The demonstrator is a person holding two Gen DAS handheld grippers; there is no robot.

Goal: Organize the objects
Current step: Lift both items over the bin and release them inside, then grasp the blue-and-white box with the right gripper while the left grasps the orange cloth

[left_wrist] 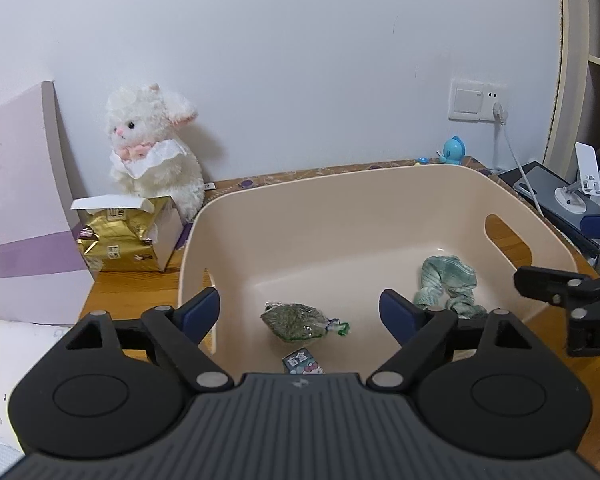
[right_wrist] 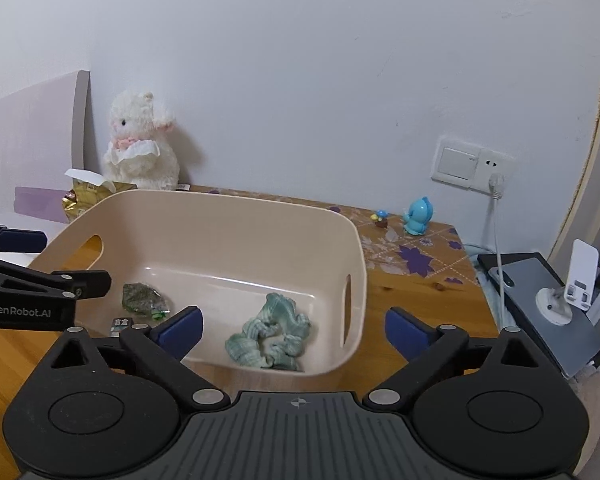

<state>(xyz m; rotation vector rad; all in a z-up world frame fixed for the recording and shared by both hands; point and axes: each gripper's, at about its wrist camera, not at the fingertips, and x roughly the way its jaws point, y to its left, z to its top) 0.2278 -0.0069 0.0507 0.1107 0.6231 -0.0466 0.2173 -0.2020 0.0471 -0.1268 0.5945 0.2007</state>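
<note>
**A:** What are the tongs doing right now?

**B:** Both pairs are hanging over the near edge of the beige bin (left_wrist: pixel 380 200), and both are gaping wide with nothing between the pads. The left tongs (left_wrist: pixel 300 314) are pointing into the bin's left half; the right tongs (right_wrist: pixel 294 330) are sitting over its right front corner.

**A:** And what is lying inside?

**B:** Three things are resting on the bin floor. A green scrunchie (right_wrist: pixel 270 334) is lying toward the right side, near the handle slot. A small clear packet of green bits (left_wrist: pixel 298 320) is lying toward the left, and a little printed box (left_wrist: pixel 303 362) is sitting just in front of it (its lettering is too small to read properly).

**A:** Anything sitting outside the bin?

**B:** A white plush rabbit (left_wrist: pixel 154 148) is leaning against the wall at the back left of the desk (right_wrist: pixel 420 300), with a gold foil bag (left_wrist: pixel 118 246) in front of it. A blue toy figure (right_wrist: pixel 418 216) is standing near the wall socket (right_wrist: pixel 470 166), well apart from the bin.
</note>
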